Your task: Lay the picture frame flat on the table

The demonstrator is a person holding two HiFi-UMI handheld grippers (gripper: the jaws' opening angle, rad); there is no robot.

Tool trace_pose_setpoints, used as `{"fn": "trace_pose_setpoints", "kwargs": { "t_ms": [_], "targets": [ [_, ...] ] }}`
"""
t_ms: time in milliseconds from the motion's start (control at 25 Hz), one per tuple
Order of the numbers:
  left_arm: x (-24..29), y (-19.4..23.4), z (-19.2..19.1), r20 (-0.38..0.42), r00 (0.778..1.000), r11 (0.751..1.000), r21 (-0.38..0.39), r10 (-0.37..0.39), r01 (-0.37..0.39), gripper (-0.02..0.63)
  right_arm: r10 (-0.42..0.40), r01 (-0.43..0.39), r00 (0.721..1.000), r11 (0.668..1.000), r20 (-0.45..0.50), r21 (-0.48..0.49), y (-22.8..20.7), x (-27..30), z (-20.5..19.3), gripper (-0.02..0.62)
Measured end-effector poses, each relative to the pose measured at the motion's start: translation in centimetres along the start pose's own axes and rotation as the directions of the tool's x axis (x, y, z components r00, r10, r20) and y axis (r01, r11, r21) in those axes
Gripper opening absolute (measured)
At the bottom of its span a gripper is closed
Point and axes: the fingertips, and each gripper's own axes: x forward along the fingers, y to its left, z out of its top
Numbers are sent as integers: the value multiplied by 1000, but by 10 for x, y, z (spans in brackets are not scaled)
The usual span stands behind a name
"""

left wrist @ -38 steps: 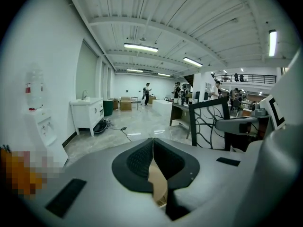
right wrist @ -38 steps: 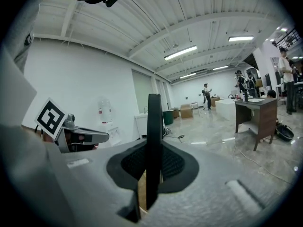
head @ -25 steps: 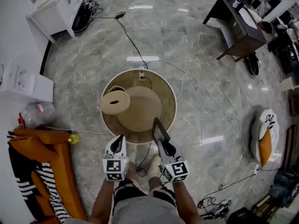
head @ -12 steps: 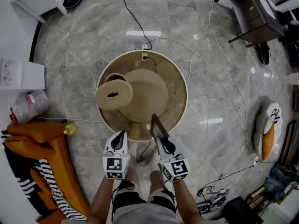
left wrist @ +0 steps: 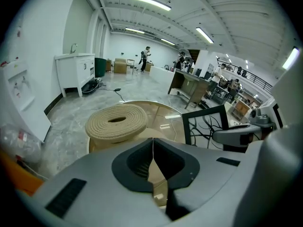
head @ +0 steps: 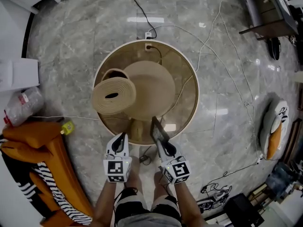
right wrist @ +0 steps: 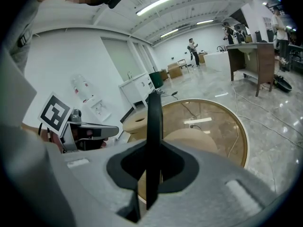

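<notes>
At far left an orange cloth (head: 33, 138) lies crumpled on the floor beside a black-and-white striped fabric (head: 59, 190). Above them is a clear plastic bottle (head: 21, 109). The floor (head: 71, 46) is glossy grey marble crossed by thin cables.

The round table (head: 197, 96) has an amber glass top, a pale rim and a smooth tan domed base showing through the glass. On its left side sits a coil (head: 113, 96) of cream braided rope, flat and disc-shaped with a slot in its centre.

The left gripper (head: 122, 137) hovers at the table's near edge. Its dark padded jaws are pressed together with nothing between them.

Just to its right, the right gripper (head: 163, 142) pinches the frame (head: 158, 129) by its lower edge. The frame is thin, black and rectangular. It stands upright and is tilted over the table's near rim, not lying flat. In the right gripper view it shows edge-on as a narrow dark bar. In the left gripper view its clear pane carries black swirling lines.

At far right a white and orange cushion (head: 274, 134) rests on the floor.
</notes>
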Motion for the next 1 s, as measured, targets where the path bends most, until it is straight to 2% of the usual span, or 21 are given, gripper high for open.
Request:
{"fn": "trace_pose_setpoints", "kwargs": {
  "t_ms": [640, 880, 1000],
  "targets": [
    [53, 25, -62, -80, 997, 1000, -15, -20, 18, 21, 14, -10, 997, 999, -81, 44, -30, 71, -64, 37],
    [64, 27, -74, -103, 994, 999, -25, -22, 20, 21, 42, -34, 997, 991, -66, 131, -38, 83, -64, 38],
    [68, 27, -74, -107, 994, 999, -26, -23, 20, 20, 29, -20, 997, 990, -69, 137, -45, 89, -64, 40]
  ]
}}
